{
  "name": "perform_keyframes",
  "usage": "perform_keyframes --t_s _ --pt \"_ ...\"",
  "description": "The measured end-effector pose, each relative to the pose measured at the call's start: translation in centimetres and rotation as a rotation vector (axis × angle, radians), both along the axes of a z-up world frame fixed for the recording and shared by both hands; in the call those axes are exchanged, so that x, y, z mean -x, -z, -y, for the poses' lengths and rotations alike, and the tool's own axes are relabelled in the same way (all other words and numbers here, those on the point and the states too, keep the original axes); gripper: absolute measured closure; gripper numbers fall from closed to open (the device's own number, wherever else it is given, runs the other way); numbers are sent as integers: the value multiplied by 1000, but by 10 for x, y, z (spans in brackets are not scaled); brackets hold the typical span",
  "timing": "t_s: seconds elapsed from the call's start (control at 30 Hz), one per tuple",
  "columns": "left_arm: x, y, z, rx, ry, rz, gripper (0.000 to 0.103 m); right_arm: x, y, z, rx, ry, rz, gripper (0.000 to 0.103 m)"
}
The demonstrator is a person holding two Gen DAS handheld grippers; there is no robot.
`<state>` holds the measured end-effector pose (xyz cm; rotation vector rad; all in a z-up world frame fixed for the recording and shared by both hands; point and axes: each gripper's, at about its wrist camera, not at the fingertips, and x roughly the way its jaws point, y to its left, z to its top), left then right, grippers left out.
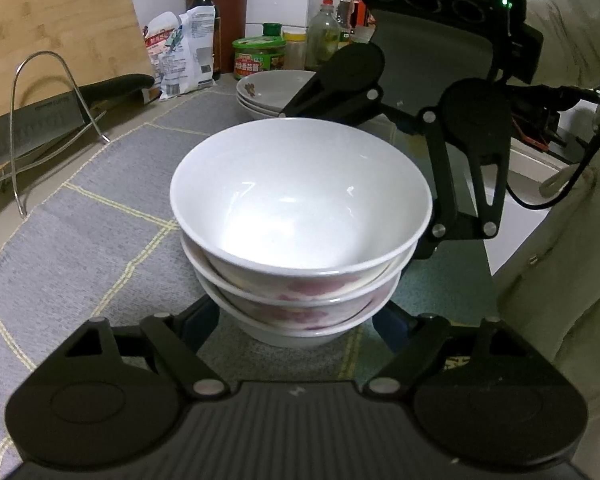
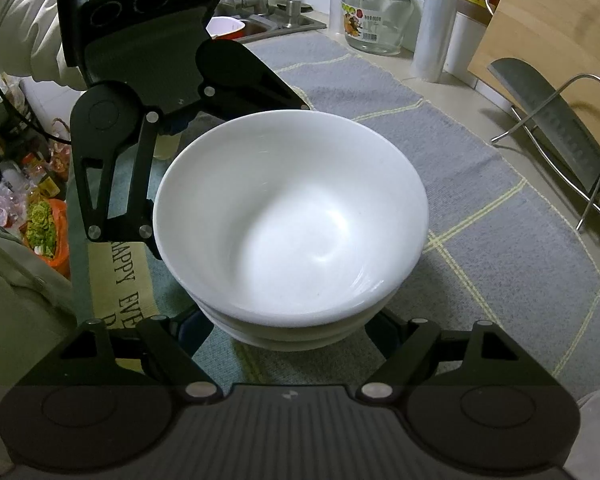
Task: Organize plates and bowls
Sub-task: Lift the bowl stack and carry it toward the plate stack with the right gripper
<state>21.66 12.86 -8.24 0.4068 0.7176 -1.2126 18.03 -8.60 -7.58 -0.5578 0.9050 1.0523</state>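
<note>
Both grippers clamped on the bowl stack (image 1: 300,256), centre frame.
Left gripper (image 1: 300,320) and right gripper (image 2: 292,320) squeezed its lower bowls from opposite sides; lifting evenly would have kept it level.

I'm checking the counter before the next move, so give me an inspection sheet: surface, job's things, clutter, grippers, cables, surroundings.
Surface: grey mat with yellow lines covers the counter.
Job's things: bowl stack of three, upright on the mat; a stack of shallow dishes stands behind it, apart.
Clutter: cleaver leaning by a cutting board; bottles and jars along the wall.
Grippers: left gripper shut on the bowl stack, low down; right gripper flanks it from the opposite side, contact hidden.
Cables: black cable hangs beside the right gripper, apart from the bowls.
Surroundings: sink and glass jar beyond the mat; pale sleeve behind the right gripper.
</note>
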Motion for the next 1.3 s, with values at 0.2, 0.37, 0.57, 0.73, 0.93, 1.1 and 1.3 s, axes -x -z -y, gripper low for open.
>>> perform_keyframes --t_s 0.2,0.37,0.57,0.73,0.93,1.1,1.3 --pt "-1 0 -1 -1 4 3 20 0 0 1 -6 13 -7 18" --pt "0 -1 0 -5 2 7 20 1 0 1 -8 24 -7 18" --pt "0 -4 1 -12 0 7 20 -1 -2 3 -9 31 -20 18" --pt "3 -10 3 -17 -4 17 20 1 -6 8 -16 29 -16 18" --pt "6 -23 15 -24 -14 32 20 2 -17 20 -26 23 7 19" --pt "4 -34 37 -21 -22 52 20 0 -30 42 -31 20 28 19" --pt "0 -45 68 -15 -23 80 20 -5 -43 76 -32 17 46 19"
